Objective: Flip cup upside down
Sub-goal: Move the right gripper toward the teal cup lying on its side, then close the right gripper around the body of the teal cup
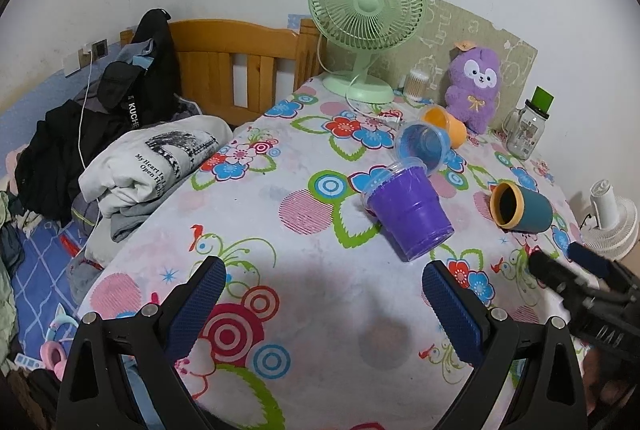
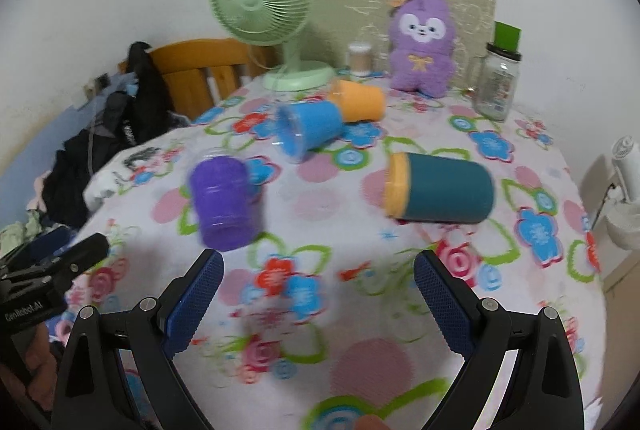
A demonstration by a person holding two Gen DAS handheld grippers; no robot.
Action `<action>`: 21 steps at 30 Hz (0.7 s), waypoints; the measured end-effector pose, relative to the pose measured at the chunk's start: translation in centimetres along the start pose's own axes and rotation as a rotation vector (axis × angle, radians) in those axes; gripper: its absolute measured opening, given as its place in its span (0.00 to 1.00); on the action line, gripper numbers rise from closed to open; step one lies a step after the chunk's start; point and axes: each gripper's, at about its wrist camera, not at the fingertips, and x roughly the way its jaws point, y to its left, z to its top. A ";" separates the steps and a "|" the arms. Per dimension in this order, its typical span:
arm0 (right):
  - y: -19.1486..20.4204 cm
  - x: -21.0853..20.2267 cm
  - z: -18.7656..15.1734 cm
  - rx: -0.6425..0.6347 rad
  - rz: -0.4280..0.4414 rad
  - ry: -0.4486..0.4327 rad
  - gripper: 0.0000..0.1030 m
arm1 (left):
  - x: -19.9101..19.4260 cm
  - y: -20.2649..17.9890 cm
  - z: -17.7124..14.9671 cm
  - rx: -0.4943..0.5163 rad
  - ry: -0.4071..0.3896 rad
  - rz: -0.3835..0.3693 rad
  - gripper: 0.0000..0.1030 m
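Left gripper (image 1: 324, 280) wide open above the table (image 1: 280, 190), holding nothing.
Purple cup (image 1: 408, 214), blue cup (image 1: 424, 146), orange cup (image 1: 446, 126) and teal cup (image 1: 522, 206) all lie on their sides.

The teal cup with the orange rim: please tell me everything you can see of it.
The teal cup looks like smooth plastic, with a thick orange rim and a dark inside. It lies on its side on the floral tablecloth, mouth toward the purple cup. Nothing else touches it; both claws are apart from it.
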 end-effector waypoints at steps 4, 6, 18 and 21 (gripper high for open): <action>-3.1 0.7 0.9 -0.033 -0.075 0.013 0.94 | 1.6 -0.8 0.4 -0.006 0.028 -0.028 0.97; -5.0 1.3 1.5 -0.048 -0.107 0.031 0.94 | 2.2 -1.7 0.5 0.006 0.029 -0.043 0.97; -9.7 6.7 2.7 -0.213 -0.101 0.114 0.94 | 6.6 -8.4 1.7 0.068 0.094 -0.105 0.97; -10.1 7.8 2.9 -0.260 -0.093 0.133 0.94 | 7.7 -10.1 1.7 0.079 0.111 -0.109 0.97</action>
